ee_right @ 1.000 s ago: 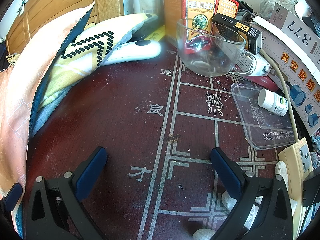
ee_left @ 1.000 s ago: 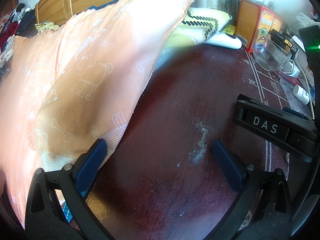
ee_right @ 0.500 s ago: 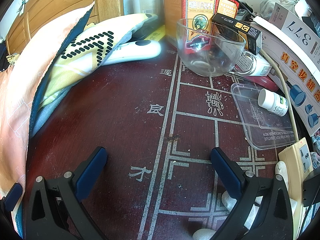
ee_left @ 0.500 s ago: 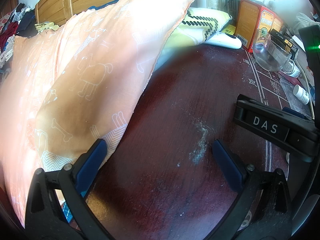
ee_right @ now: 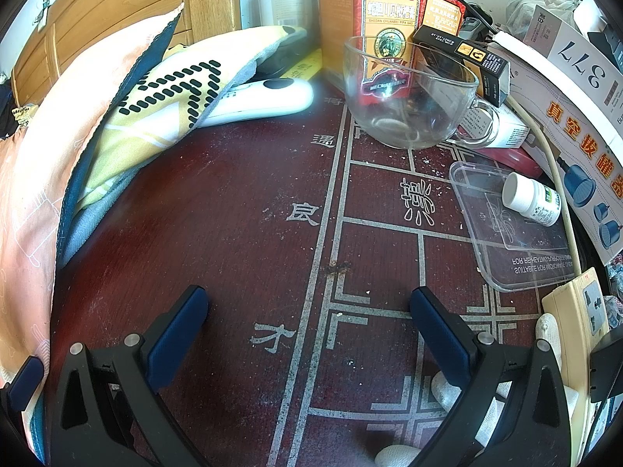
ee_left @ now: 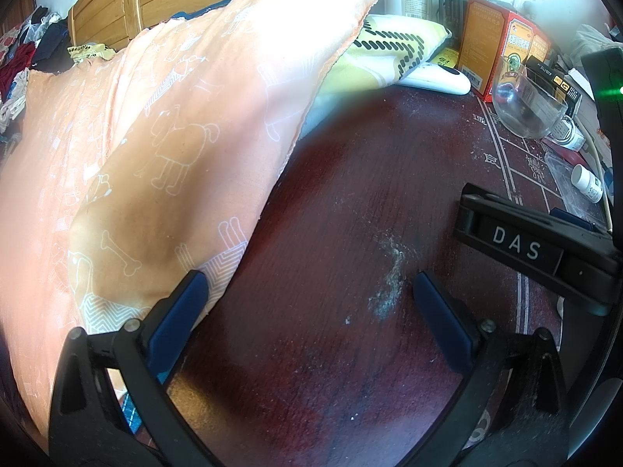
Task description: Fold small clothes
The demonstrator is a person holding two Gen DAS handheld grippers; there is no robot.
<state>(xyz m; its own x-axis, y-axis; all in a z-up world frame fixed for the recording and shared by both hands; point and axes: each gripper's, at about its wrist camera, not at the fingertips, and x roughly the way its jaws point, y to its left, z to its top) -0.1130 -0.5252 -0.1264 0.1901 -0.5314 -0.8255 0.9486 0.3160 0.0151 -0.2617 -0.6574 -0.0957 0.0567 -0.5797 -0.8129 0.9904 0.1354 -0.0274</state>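
Currently both claws gape wide over the dark red worktop [ee_right: 241, 202], holding nothing. The peach cloth [ee_left: 163, 148] with dog print lies to my left, its long axis running away toward the far clutter. Left claw [ee_left: 307, 295] is nearer: one pad [ee_left: 175, 319] overlaps the cloth's near corner. Right claw [ee_right: 307, 307] sits well apart from it, facing the glass cup [ee_right: 409, 93].

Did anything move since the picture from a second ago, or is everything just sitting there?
Nothing visibly changed. The left hand-held gripper and the right hand-held gripper both stay open over the dark red table, holding nothing. The orange pillow, the glass cup and the white pill bottle are exactly where they were.
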